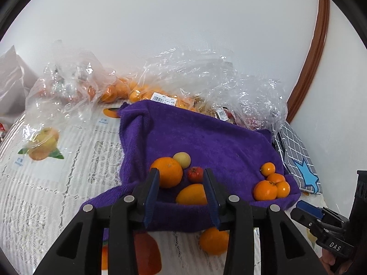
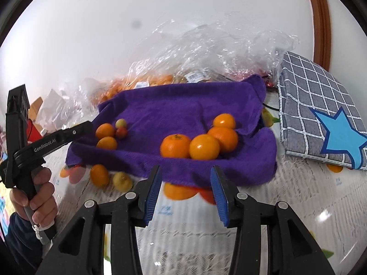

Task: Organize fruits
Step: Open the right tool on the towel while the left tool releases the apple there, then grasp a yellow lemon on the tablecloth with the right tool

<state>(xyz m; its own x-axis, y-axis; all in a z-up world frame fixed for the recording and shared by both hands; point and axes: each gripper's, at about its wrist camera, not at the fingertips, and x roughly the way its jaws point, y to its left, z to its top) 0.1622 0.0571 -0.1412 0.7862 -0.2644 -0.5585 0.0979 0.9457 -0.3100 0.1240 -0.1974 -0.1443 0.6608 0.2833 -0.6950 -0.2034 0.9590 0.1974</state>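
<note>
The table (image 2: pixel 263 217) carries a white lace cover over printed fruit cards. At its centre lies the purple towel (image 1: pixel 206 137), its near edge folded up into a shallow trough that serves as the container.

Contents of the towel, left wrist view: at 9 o'clock, a large orange (image 1: pixel 168 171), a pale yellow fruit (image 1: pixel 182 159), a small red fruit (image 1: pixel 195 174) and an orange-yellow fruit (image 1: pixel 192 194), all bunched close together. At 3 o'clock, four small oranges (image 2: pixel 201 146) sit in a touching cluster.

Outside the towel: one loose orange (image 2: pixel 99 174) and a yellowish fruit (image 2: pixel 122 181) lie on the table just beside the near fold (at 7 o'clock in the right wrist view).

Clear plastic bags (image 1: pixel 206 80) are heaped at 12 o'clock behind the towel; some hold orange fruit and bear barcode labels. A grey checked cloth with a blue star (image 2: pixel 321 114) lies at 3 o'clock.

The left gripper (image 1: pixel 181 174) hovers over the towel's near edge, jaws narrowly parted, nothing clamped. The right gripper (image 2: pixel 187 174) stands likewise above the near fold, jaws narrowly parted and empty.
</note>
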